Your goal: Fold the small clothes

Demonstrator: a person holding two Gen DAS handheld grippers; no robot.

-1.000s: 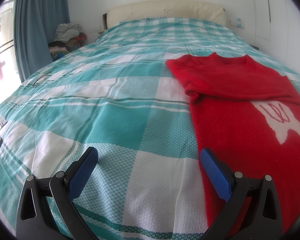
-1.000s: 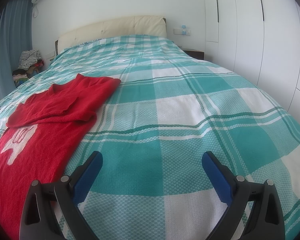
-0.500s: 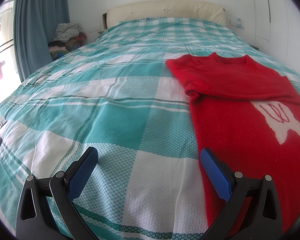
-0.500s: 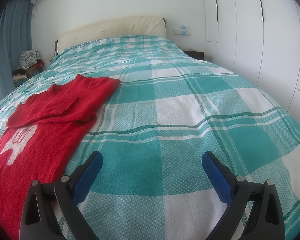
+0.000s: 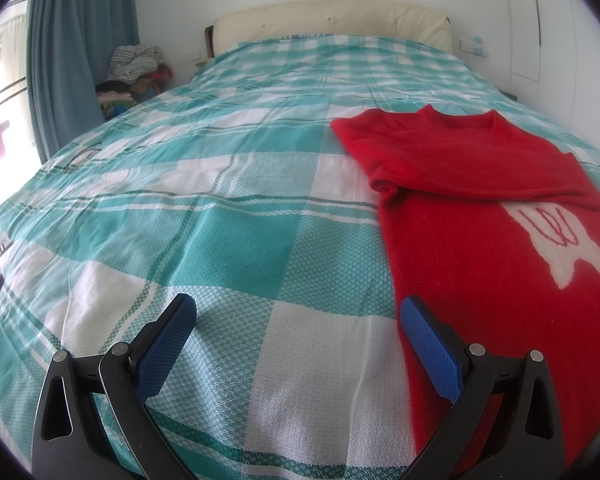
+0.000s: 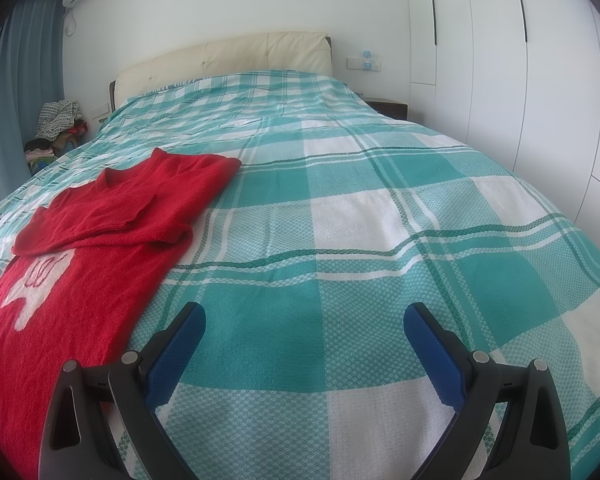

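**Both grippers spread and empty beside a half-folded red sweater**

The left hand-held gripper (image 5: 298, 316) hangs low over the bed, its blue pads wide apart and holding nothing; its right pad sits just over the left edge of the red sweater (image 5: 480, 200). The right hand-held gripper (image 6: 304, 324) is likewise spread and empty, over bare bedspread (image 6: 380, 220), with the sweater's right edge just beside its left finger.

The sweater lies flat on the checked bedspread between the two grippers, collar toward the far headboard (image 6: 228, 56). Both sleeves appear already folded across the chest, leaving a long narrow body with a white motif (image 5: 556, 240) showing below them.

It looks like a soft, light, fuzzy knit: limp, likely to sag and stretch if lifted at one point, and grippy enough for the pads. A sensible hold would be the two near hem corners, one per gripper, pinching both layers.

The hem itself is cut off below both views, so its corners cannot be seen. The motif is partly covered by the sleeve. The pile of clothes (image 5: 134, 66) by the curtain is too small to make out.
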